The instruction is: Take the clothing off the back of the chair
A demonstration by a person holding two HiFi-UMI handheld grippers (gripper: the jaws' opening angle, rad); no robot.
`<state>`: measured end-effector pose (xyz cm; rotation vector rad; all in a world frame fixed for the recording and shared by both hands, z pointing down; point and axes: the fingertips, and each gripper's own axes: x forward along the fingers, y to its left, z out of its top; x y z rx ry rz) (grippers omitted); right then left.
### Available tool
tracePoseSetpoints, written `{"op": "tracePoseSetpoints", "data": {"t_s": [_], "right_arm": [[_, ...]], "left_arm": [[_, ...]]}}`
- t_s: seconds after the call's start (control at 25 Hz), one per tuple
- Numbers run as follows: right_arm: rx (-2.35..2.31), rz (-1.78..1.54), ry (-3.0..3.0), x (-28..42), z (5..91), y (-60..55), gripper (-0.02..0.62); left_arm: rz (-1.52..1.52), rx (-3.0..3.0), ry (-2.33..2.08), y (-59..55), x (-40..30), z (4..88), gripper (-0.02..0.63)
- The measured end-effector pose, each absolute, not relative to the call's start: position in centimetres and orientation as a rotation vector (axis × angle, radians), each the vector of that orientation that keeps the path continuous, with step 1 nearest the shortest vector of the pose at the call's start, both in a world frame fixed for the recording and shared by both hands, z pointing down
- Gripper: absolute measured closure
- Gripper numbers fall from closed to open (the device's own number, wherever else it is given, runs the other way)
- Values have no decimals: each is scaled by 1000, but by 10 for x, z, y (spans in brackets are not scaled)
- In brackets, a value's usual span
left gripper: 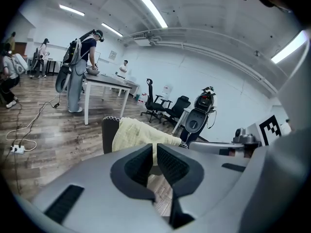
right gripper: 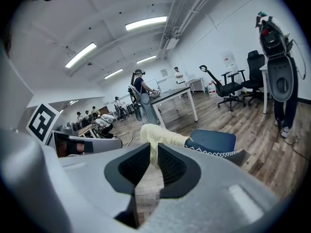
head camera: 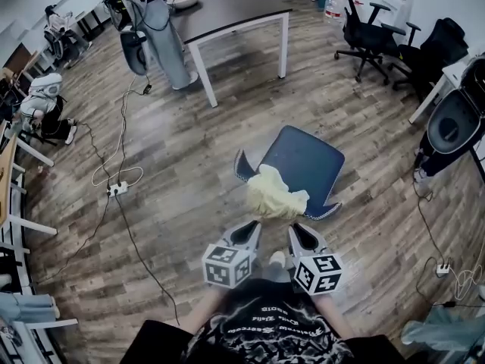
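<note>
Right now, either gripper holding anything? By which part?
Nothing held. Left gripper and right gripper are both empty, just short of the yellow garment draped over the chair back.

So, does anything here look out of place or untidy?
The yellow garment is bunched in a heap over the back of the blue chair, not hung flat. A loose cable and power strip lie across the floor.

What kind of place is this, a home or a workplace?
Probably a shared office or lab: black office chairs, a long work table, and a power strip with cables on the wood floor.
</note>
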<state>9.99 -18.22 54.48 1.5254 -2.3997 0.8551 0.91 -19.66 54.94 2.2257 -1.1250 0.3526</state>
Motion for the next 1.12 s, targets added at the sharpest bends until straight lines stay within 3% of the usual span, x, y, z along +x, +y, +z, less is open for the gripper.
{"op": "tracePoseSetpoints", "data": {"t_s": [0.12, 0.2, 0.28, 0.64, 0.8, 1.12], "right_arm": [[1477, 832, -2419, 105, 545, -193, 544], [1441, 826, -2432, 108, 544, -200, 524], [1405, 823, -2443, 108, 544, -207, 484], [1276, 799, -2427, 106, 554, -219, 322], [1287, 786, -2401, 106, 556, -226, 304], [1340, 742, -2310, 107, 559, -244, 293]], "left_arm": [[353, 2212, -1159, -209, 15, 549, 590], [351, 2201, -1166, -217, 20, 550, 547], [349, 2188, -1174, -225, 22, 552, 489], [448, 2221, -1156, -247, 20, 557, 394], [610, 2304, -1043, -257, 16, 563, 350], [890, 2500, -794, -276, 21, 564, 347]]}}
